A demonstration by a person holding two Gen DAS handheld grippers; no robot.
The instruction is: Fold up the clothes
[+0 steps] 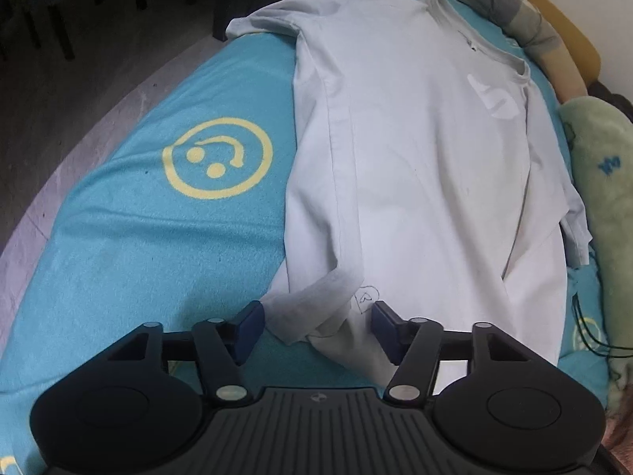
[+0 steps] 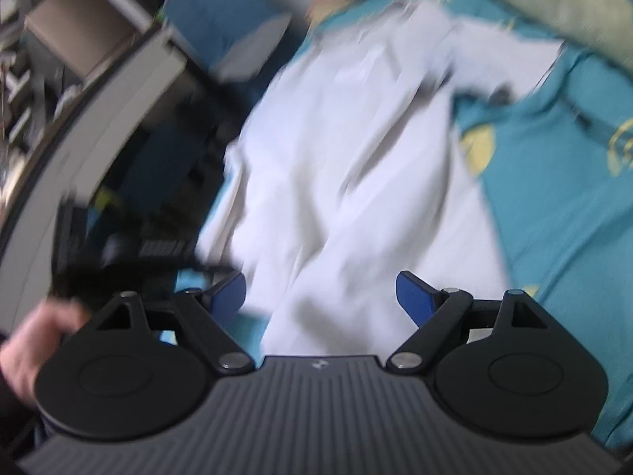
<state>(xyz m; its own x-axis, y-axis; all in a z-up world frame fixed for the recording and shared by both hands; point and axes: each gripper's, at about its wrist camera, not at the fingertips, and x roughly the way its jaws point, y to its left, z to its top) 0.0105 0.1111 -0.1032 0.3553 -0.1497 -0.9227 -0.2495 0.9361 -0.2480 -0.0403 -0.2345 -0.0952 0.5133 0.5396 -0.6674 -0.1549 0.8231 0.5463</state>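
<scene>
A pale grey T-shirt [image 1: 415, 150] lies flat on a teal bedsheet [image 1: 138, 245], collar at the far right, its left side folded inward along a long crease. My left gripper [image 1: 316, 320] is open, its blue pads on either side of the shirt's near hem corner, holding nothing. In the blurred right wrist view the same shirt [image 2: 348, 166] stretches away from my right gripper [image 2: 320, 297], which is open and empty above the shirt's near edge.
The sheet carries a yellow smiley print [image 1: 217, 158]. A green plush pillow [image 1: 601, 182] and a striped pillow [image 1: 510, 4] line the far right edge. Dark floor [image 1: 79, 79] lies beyond the bed's left edge. A grey desk [image 2: 99, 126] stands left of the bed.
</scene>
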